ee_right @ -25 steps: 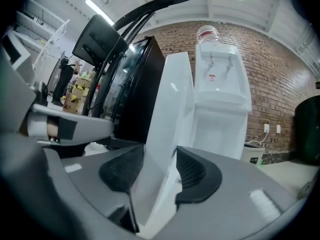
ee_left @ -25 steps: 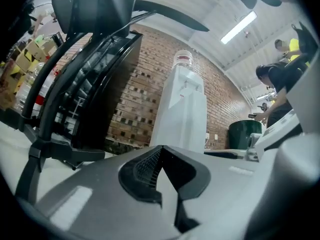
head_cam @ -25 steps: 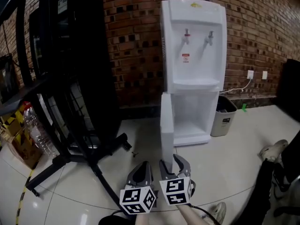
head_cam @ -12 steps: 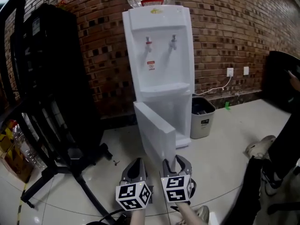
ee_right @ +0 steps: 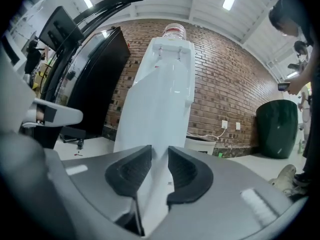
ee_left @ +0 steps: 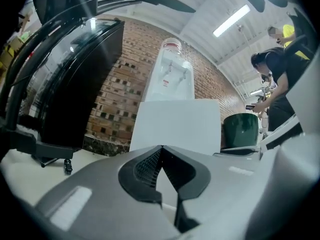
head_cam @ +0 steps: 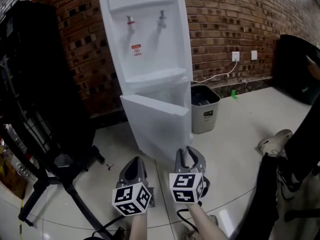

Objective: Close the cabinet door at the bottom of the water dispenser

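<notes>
The white water dispenser (head_cam: 150, 44) stands against the brick wall. Its bottom cabinet door (head_cam: 157, 121) hangs ajar, hinged at the left, with its free edge swung out toward me. My right gripper (head_cam: 189, 153) sits low, just in front of that free edge. In the right gripper view its jaws (ee_right: 160, 151) are closing, with a narrow gap left. White panel shows in the gap, and I cannot tell whether the pads touch it. My left gripper (head_cam: 135, 161) hovers to the left. Its tips (ee_left: 161, 147) meet, shut on nothing, facing the door panel (ee_left: 177, 124).
A grey waste bin (head_cam: 204, 109) stands right of the dispenser, under a wall socket (head_cam: 235, 56) with a cable. A black cabinet (head_cam: 35, 79) and black stand legs (head_cam: 60, 166) fill the left. A person's leg and shoe (head_cam: 274, 144) are at the right.
The door has swung from wide open to partly ajar. Both grippers have travelled with it toward the dispenser. The right jaws have narrowed.
</notes>
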### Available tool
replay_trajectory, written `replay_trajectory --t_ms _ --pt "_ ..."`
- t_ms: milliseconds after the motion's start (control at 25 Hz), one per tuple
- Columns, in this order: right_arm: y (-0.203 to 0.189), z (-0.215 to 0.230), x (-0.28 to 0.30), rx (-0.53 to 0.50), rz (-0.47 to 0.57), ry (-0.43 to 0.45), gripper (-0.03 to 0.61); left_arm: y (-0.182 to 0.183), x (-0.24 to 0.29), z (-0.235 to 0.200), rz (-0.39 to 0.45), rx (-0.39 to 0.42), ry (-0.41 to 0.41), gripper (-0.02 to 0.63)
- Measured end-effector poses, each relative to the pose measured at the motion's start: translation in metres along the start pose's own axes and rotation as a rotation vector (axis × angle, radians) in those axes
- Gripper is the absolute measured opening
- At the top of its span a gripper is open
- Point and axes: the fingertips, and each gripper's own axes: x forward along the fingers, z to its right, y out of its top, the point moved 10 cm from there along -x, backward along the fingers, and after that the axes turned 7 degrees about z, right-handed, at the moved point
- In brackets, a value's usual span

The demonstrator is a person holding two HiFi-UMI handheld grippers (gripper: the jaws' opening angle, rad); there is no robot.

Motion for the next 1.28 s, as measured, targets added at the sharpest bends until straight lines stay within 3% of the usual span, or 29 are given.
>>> replay_trajectory --t_ms 320,600,1080,1280 --pt "-0.011 0.034 0.036 -0.052 -0.006 -0.060 0.084 -0.012 0.030 -0.013 -0.018 0.022 0.008 0.015" --pt "-0.016 0.057 0.075 -0.016 0.019 -0.083 0.074 -0.027 0.052 -0.026 -0.059 0.057 0.013 0.015" --pt "-0.024 0.084 0.126 -0.057 0.040 -0.070 0.032 -0.054 0.089 -0.031 -0.095 0.097 -0.037 0.017" --pt "-0.025 0.094 0.149 -0.070 0.023 -0.066 0.005 -0.061 0.103 -0.038 -0.102 0.073 -0.039 0.017"
